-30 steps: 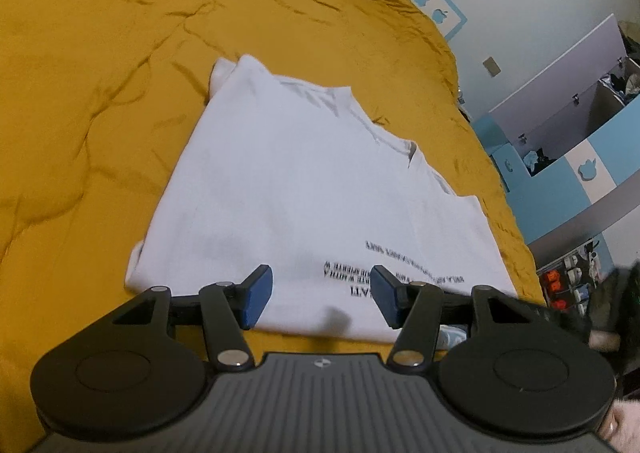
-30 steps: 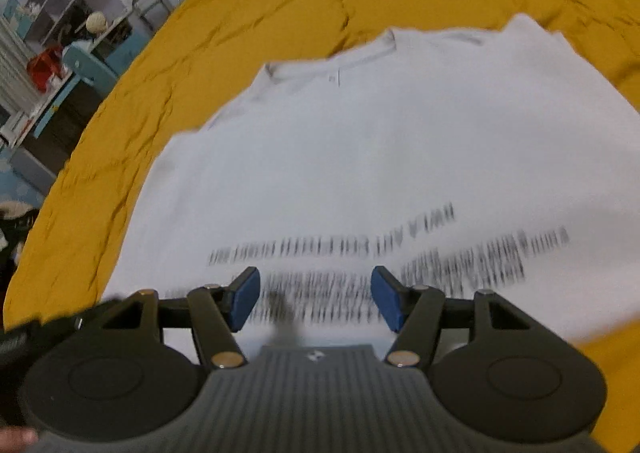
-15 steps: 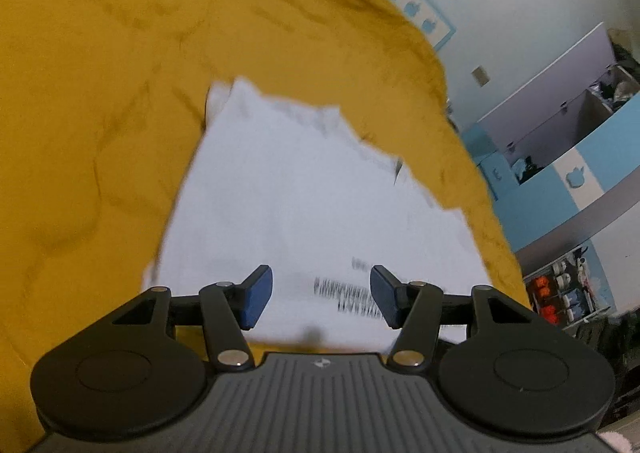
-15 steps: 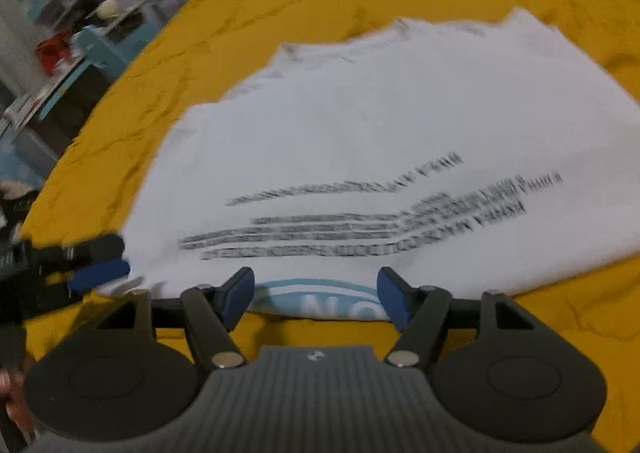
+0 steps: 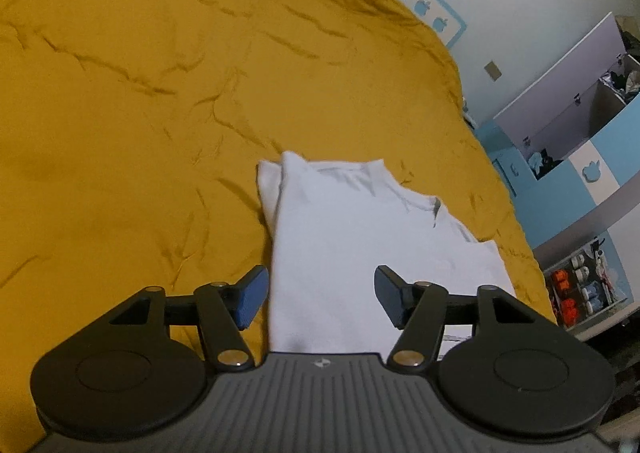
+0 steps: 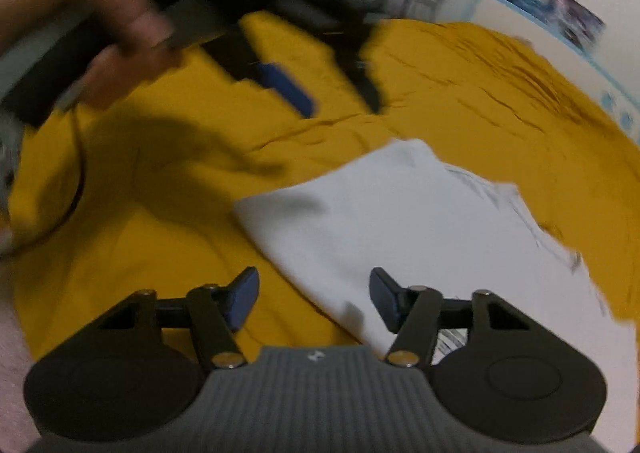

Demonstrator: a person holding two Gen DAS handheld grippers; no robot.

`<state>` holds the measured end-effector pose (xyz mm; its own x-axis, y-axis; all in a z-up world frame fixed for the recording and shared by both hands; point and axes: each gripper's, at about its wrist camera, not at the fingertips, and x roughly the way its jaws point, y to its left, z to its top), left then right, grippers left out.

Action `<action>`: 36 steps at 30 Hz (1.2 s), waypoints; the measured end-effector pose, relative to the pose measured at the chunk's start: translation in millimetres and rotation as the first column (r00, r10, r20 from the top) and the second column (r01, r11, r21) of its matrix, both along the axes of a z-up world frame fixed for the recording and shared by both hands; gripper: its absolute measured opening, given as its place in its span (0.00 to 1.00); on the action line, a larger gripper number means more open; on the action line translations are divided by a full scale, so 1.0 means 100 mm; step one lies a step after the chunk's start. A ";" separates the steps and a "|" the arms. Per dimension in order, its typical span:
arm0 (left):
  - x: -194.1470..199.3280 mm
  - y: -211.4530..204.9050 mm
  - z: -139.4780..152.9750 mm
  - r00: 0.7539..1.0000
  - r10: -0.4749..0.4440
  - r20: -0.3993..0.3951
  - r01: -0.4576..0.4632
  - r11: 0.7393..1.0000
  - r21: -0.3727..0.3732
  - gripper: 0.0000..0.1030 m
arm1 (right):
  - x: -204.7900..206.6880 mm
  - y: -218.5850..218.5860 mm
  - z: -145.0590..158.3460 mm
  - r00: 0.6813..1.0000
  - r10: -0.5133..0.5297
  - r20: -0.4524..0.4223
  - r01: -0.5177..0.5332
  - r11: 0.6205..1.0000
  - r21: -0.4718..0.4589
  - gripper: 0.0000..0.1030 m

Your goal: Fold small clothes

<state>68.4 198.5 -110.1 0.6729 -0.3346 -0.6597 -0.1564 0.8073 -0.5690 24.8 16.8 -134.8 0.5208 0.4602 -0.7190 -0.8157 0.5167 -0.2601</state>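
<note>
A white t-shirt (image 5: 360, 245) lies folded flat on a mustard-yellow bedspread (image 5: 140, 113), collar away from me. My left gripper (image 5: 320, 299) is open and empty, raised above the shirt's near left edge. In the right wrist view the shirt (image 6: 420, 237) lies to the right. My right gripper (image 6: 312, 301) is open and empty above the shirt's near corner. The left gripper (image 6: 332, 93), held by a hand (image 6: 100, 13), shows blurred at the top of the right wrist view, above the bedspread.
The bedspread (image 6: 140, 213) is wrinkled. A blue and white shelf unit (image 5: 580, 157) with small items stands right of the bed. A white wall with a blue border (image 5: 432, 13) is behind it.
Both grippers have pulled up and back from the shirt and swung left. The shirt's printed text has gone out of view. The left gripper now appears in the right wrist view.
</note>
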 end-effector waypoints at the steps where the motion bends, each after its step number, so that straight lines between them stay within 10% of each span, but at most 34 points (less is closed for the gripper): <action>1: 0.04 0.03 -0.05 1.000 0.003 -0.014 -0.003 1.000 -0.012 0.69 | -0.02 0.07 -0.04 1.000 0.007 0.019 -0.007 1.000 -0.022 0.47; 19: 1.28 0.34 -0.96 0.992 -0.003 -0.127 -0.029 0.969 -0.247 0.69 | -0.06 0.51 -0.24 0.985 0.035 0.170 -0.020 0.996 -0.090 0.46; 24: 1.57 0.35 -1.07 0.992 0.000 -0.129 -0.037 0.957 -0.287 0.69 | -0.09 0.51 -0.28 0.987 0.053 0.150 -0.041 0.996 -0.085 0.27; 26: 1.59 0.35 -1.08 0.996 -0.001 -0.089 -0.026 0.954 -0.299 0.55 | -0.11 0.50 -0.29 0.990 0.052 0.133 -0.042 0.996 -0.078 0.19; 28: 1.59 0.34 -1.11 0.997 -0.001 -0.080 -0.022 0.958 -0.287 0.20 | -0.10 0.47 -0.29 0.992 0.035 0.121 -0.027 0.998 -0.063 0.09; 36: 1.50 0.34 -1.01 0.998 0.037 -0.044 -0.050 0.939 -0.341 0.18 | 0.11 0.21 -0.06 0.997 -0.068 -0.034 0.072 0.991 0.109 0.00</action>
<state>218.8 232.3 -211.6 0.6695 -0.5154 -0.5349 -0.2124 0.5573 -0.8027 35.7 37.8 -140.8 0.5332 0.5005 -0.6821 -0.7831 0.5970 -0.1741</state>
